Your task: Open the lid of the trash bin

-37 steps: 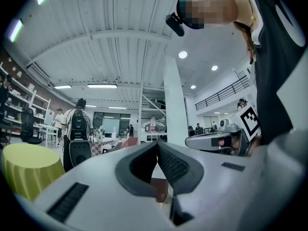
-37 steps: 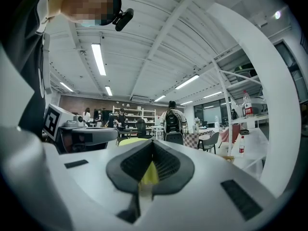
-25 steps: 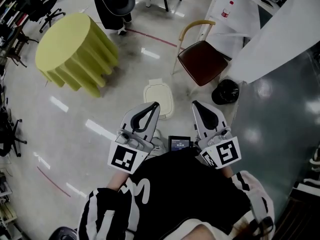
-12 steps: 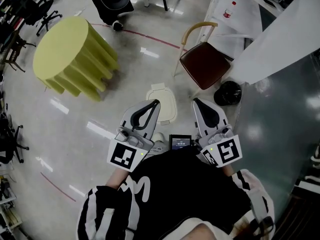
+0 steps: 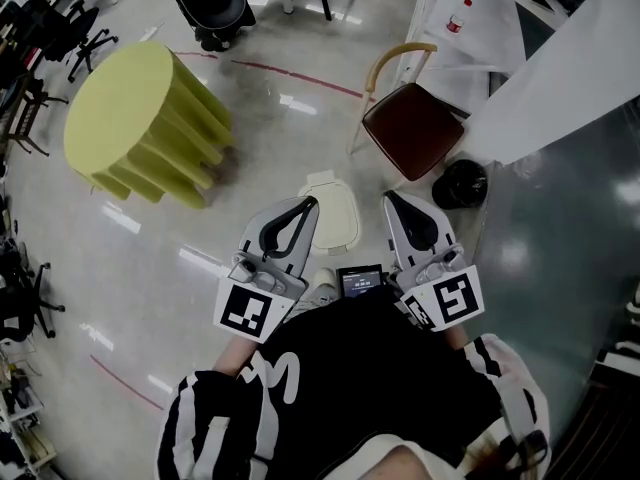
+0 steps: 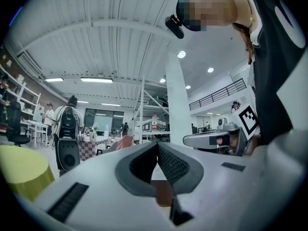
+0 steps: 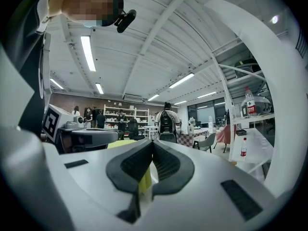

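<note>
On the pale, glossy floor directly ahead of the person stands one trash bin [image 5: 336,216], cream-coloured, seen from above with its lid down flat. It lies between the tips of the two grippers and slightly beyond them. The left gripper [image 5: 311,204] overlaps the bin's left edge in the head view, while the right gripper [image 5: 389,199] is just to the right of the bin, apart from it. Neither touches the lid as far as the head view shows.

Left gripper view: the jaws of the left gripper [image 6: 157,145] are pressed together with nothing between them. Right gripper view: the jaws of the right gripper [image 7: 153,143] likewise meet at the tips and hold nothing.

Surroundings, each one in number:
- a round table [image 5: 137,120] draped in a yellow-green cloth, well to the left of the bin;
- a chair [image 5: 411,116] with a dark red seat and a tan curved back, beyond the bin to the right;
- a black rounded object [image 5: 461,183] on the floor, just beside the chair;
- a small screen [image 5: 359,282] at the person's chest, between the two marker cubes.

Nothing stands between the gripper tips and the bin.
</note>
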Motion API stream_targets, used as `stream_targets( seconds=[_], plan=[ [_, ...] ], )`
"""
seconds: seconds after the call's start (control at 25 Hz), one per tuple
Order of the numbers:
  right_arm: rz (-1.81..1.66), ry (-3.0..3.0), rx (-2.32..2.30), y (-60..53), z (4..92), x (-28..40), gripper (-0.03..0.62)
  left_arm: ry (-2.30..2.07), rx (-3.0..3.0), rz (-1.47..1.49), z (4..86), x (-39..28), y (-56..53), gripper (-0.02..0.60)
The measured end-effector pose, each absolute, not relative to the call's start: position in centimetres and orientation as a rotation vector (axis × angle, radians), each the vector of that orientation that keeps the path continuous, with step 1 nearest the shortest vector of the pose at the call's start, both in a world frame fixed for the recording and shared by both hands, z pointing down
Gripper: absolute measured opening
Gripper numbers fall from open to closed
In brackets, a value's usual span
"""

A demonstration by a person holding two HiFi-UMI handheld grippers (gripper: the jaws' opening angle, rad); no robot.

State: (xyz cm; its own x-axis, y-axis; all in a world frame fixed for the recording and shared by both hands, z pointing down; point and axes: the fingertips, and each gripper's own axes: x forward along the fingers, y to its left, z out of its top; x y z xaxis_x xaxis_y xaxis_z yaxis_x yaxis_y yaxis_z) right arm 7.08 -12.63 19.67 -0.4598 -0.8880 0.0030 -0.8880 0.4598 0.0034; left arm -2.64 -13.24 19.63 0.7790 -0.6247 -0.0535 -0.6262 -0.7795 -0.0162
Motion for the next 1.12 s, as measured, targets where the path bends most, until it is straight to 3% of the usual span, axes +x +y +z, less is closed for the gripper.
stream_targets(
  seconds=[1.12],
  plan=[
    [0.061,-2.744,1.423,-15.4,20.6,8.5,0.009,1.236,-2.890,0.046,20.9,-1.7,-14.2,0.009]
  ],
)
